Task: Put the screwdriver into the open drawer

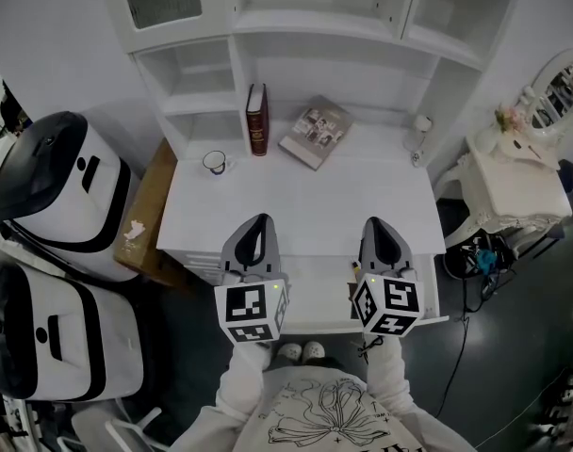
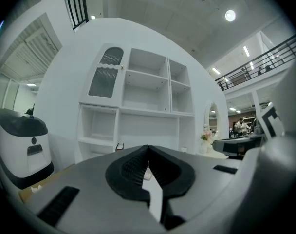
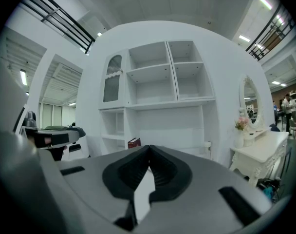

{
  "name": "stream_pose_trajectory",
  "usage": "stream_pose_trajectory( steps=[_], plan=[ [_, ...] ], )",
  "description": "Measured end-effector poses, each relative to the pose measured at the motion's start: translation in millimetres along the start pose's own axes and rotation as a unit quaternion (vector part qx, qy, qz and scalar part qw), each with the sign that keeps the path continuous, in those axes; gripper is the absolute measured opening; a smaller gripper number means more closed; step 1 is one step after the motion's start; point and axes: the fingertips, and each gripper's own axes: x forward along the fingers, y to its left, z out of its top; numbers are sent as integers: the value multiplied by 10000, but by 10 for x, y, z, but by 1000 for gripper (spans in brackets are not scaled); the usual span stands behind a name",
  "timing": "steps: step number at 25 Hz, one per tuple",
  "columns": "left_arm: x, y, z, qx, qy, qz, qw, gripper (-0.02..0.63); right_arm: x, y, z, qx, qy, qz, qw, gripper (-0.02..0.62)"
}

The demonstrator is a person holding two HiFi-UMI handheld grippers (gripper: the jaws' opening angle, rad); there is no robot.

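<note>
The step in hand looks like either the very end of the task or a point before it has started, because neither gripper carries the screwdriver. To do it well, first settle where the tool is. In the head view a small yellowish speck [image 1: 354,267] lies just beside the right gripper [image 1: 381,222], over the open drawer [image 1: 319,295] that is pulled out from the front of the white desk [image 1: 305,205]. It may be the screwdriver, but it is too small to tell. If it is, the tool already lies in the drawer, and the sensible move is to lift both grippers straight clear without knocking the drawer's rim. If it is not, the tool must be found before either gripper opens; the desk shows only an upright dark red book [image 1: 256,119], a magazine [image 1: 315,132] lying flat and a mug [image 1: 215,163], all well apart from the grippers. The left gripper [image 1: 258,219] hangs beside the right one over the desk's front edge, both pointing toward the shelves. The left gripper's jaws are closed with the ribbed pads meeting at the tips and nothing between them, and the right gripper's jaws are likewise fully closed and empty.
</note>
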Motion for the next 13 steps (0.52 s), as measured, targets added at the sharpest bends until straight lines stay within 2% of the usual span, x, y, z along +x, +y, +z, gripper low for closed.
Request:
stream_pose_trajectory(
  steps=[13],
  plan=[
    [10,4,-2,23,32,2,10000,6,34,22,-22,-125,62,24,9999,3]
  ],
)
